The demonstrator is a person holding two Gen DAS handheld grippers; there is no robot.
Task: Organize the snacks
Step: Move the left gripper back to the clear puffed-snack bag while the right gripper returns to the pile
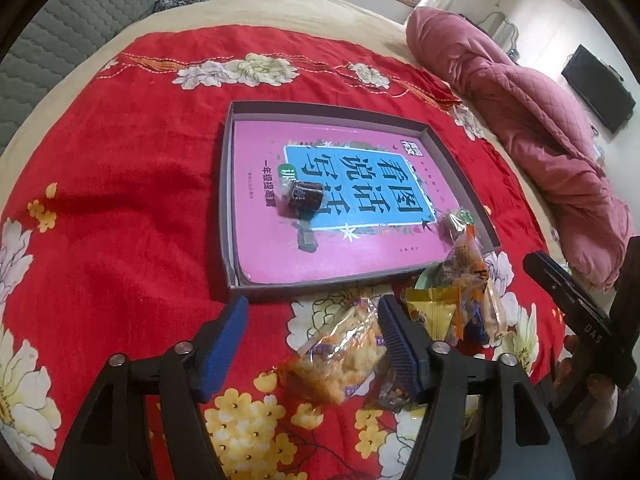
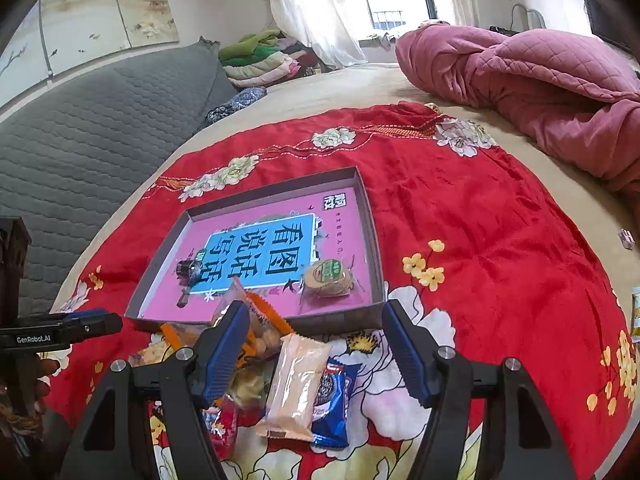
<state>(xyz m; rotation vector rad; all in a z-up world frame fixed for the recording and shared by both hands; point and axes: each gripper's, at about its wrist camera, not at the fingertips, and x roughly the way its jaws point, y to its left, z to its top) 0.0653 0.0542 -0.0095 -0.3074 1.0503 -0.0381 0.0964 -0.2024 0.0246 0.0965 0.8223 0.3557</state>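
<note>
2 snacks [image 2: 327, 282] in tray [image 2: 372, 236]

A bed [image 2: 360, 84] with a beige sheet carries everything. Spread over it lies a red flowered cloth [image 2: 480, 220], and a crumpled pink quilt [image 2: 540, 92] is heaped along the far right side. A stack of folded blankets [image 2: 264, 60] sits at the far end near a dark patterned cushion [image 2: 236, 106]. On the cloth rests a shallow cardboard tray [image 2: 370, 220], and just in front of it a loose pile of wrapped snacks [image 2: 296, 388] touches the fabric
</note>
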